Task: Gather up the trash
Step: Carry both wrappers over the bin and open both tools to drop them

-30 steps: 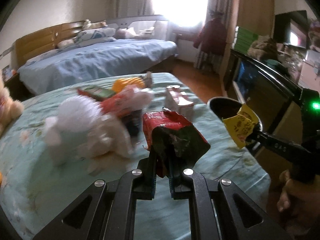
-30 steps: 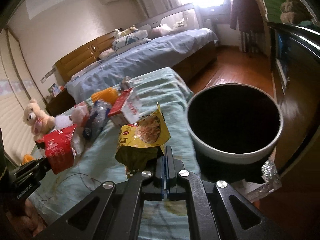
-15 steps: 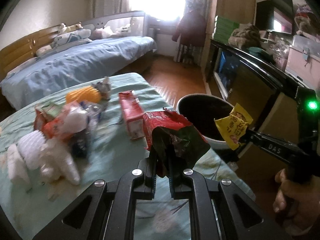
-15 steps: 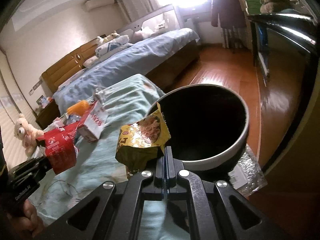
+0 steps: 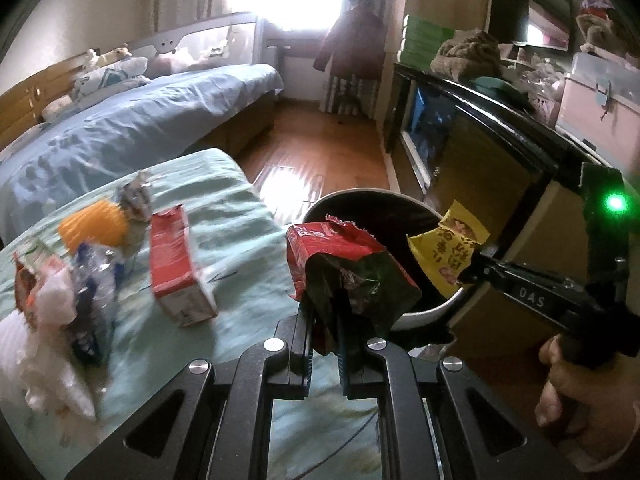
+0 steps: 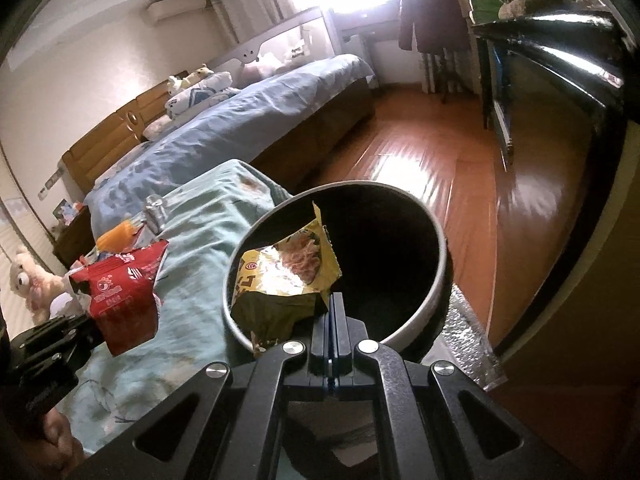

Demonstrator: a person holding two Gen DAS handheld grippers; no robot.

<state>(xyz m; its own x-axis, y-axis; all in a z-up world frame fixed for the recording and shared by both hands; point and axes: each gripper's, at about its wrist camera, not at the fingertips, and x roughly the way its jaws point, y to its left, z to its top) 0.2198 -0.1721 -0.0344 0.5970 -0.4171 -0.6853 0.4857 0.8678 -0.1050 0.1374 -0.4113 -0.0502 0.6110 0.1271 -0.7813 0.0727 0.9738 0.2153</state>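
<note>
Left gripper point(image 5: 325, 322) clamped on red wrapper point(image 5: 344, 264), right gripper point(image 6: 333, 322) pinching yellow packet point(image 6: 284, 280). Both poised at frame centre by the bin point(image 6: 434, 300), likely for dropping.

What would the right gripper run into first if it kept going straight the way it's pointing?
Most likely the dark inside of the trash bin: the right gripper, shut on the yellow wrapper, points down into its open mouth. Depth is hard to judge.

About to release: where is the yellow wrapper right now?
The yellow wrapper is pinched in the right gripper, over the near-left rim of the bin beside the bed.
</note>
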